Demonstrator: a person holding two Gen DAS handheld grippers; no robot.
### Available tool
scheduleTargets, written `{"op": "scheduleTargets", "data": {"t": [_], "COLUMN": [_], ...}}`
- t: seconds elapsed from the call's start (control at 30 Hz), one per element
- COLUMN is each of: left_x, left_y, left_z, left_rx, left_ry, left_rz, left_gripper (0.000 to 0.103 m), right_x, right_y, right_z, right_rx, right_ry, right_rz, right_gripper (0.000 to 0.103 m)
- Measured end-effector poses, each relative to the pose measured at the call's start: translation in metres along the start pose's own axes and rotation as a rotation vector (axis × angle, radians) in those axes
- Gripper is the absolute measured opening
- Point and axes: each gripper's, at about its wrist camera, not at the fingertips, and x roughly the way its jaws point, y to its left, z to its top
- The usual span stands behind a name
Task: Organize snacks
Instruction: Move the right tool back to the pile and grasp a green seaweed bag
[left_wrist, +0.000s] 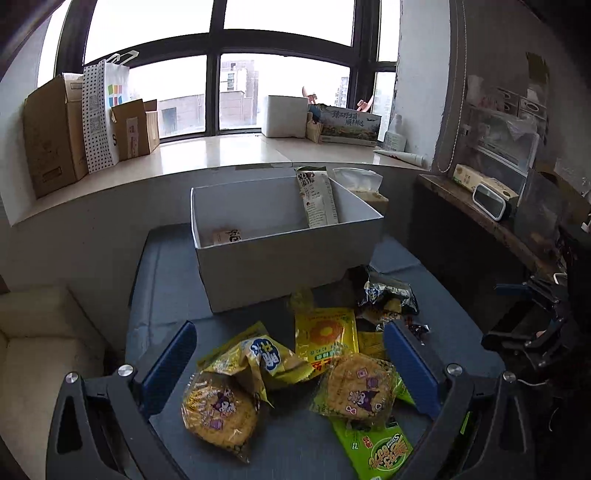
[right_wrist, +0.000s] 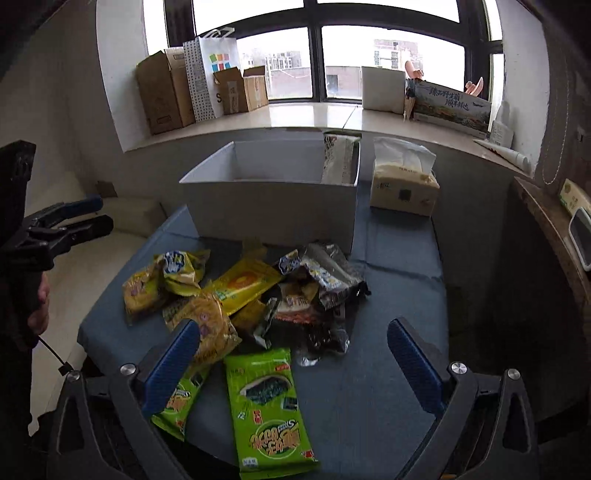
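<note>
A pile of snack packets lies on a blue-grey table (left_wrist: 166, 280) in front of a white open box (left_wrist: 280, 258). In the left wrist view my left gripper (left_wrist: 291, 354) is open over two round yellow cracker packs (left_wrist: 218, 410) (left_wrist: 358, 387) and a yellow packet (left_wrist: 325, 336). The box holds a tall white packet (left_wrist: 317, 199) and a small pack (left_wrist: 227, 236). In the right wrist view my right gripper (right_wrist: 295, 350) is open and empty above a green seaweed packet (right_wrist: 266, 402); dark packets (right_wrist: 325, 277) lie beyond. The box (right_wrist: 273, 206) stands behind.
A tissue pack (right_wrist: 404, 188) stands right of the box. The window sill (left_wrist: 221, 151) carries cardboard boxes (left_wrist: 51, 133), a dotted paper bag (left_wrist: 99, 114) and a white box (left_wrist: 284, 116). A wooden shelf (left_wrist: 480, 210) is at the right, a cream seat (left_wrist: 33, 343) at the left.
</note>
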Motion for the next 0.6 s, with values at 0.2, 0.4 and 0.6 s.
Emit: {"op": "scheduleTargets", "data": {"t": [0.2, 0.4, 0.6], "left_x": [0.008, 0.019, 0.031], "left_y": [-0.021, -0.031, -0.048], "left_z": [-0.041, -0.061, -0.077], "left_rx": [0.028, -0.034, -0.006], "left_ry": [0.118, 0.201, 0.262], "left_rz": [-0.005, -0.035, -0.047], "left_gripper": [0.103, 0.103, 0.103], "right_x": [0.038, 0.065, 0.08], "right_y": [0.011, 0.027, 0.028], "right_z": [-0.047, -0.063, -0.071], "right_rx": [-0.029, -0.106, -0.126], "right_ry": [0.166, 0.229, 0.28], "right_rz": [0.032, 0.004, -0.013], "right_gripper": [0.103, 0.103, 0.103]}}
